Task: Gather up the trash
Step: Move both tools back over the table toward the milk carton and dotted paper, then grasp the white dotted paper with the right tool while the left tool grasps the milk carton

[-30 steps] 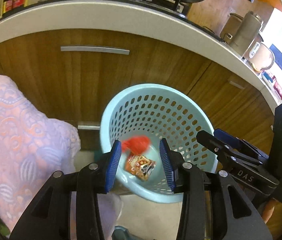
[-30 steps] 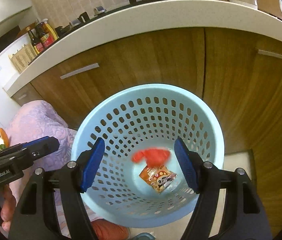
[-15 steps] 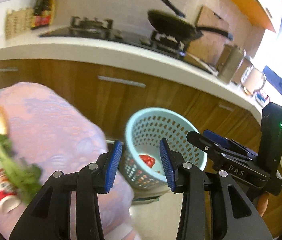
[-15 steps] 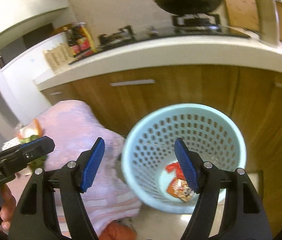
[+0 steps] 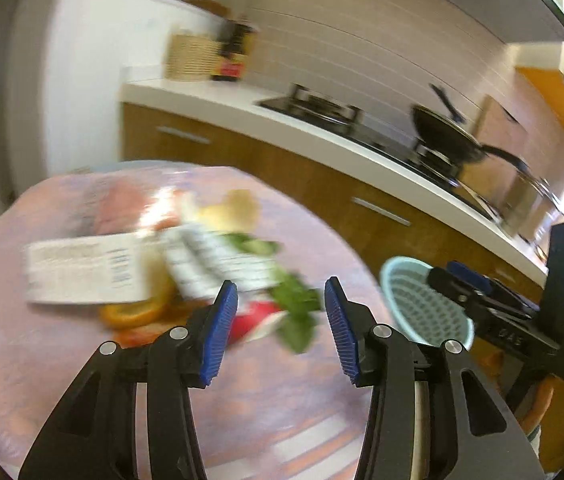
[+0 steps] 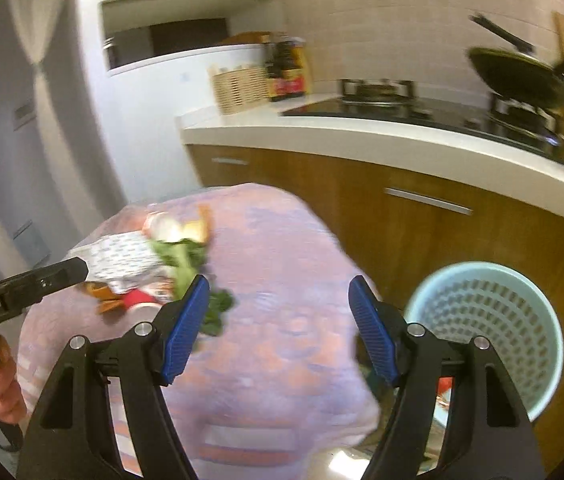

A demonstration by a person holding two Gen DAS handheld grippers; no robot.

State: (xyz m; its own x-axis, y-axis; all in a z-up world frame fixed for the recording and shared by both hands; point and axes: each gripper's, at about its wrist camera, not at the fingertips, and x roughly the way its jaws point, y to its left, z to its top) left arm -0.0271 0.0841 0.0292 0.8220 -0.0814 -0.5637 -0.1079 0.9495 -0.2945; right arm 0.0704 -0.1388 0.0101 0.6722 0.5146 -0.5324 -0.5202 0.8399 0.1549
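A pile of trash lies on a round table with a pink patterned cloth [image 5: 82, 380]: a white printed wrapper [image 5: 82, 276], orange slices [image 5: 134, 314], green leaves [image 5: 298, 312], a red and white item [image 5: 256, 322]. My left gripper [image 5: 280, 330] is open and empty, just in front of the pile. My right gripper [image 6: 274, 330] is open and empty over the cloth [image 6: 274, 360], right of the pile [image 6: 154, 272]. The light blue trash basket [image 6: 490, 320] stands on the floor to the right; it also shows in the left wrist view [image 5: 422, 304].
A wooden kitchen cabinet with a white counter [image 6: 402, 136] runs behind the table and basket. A stove with a black pan [image 6: 518, 76], bottles [image 6: 288, 68] and a wicker basket [image 6: 238, 86] sit on it. The frames are motion-blurred.
Both grippers have swung left and up, away from the basket and over the table. The red trash stays in the basket. Both stay open.
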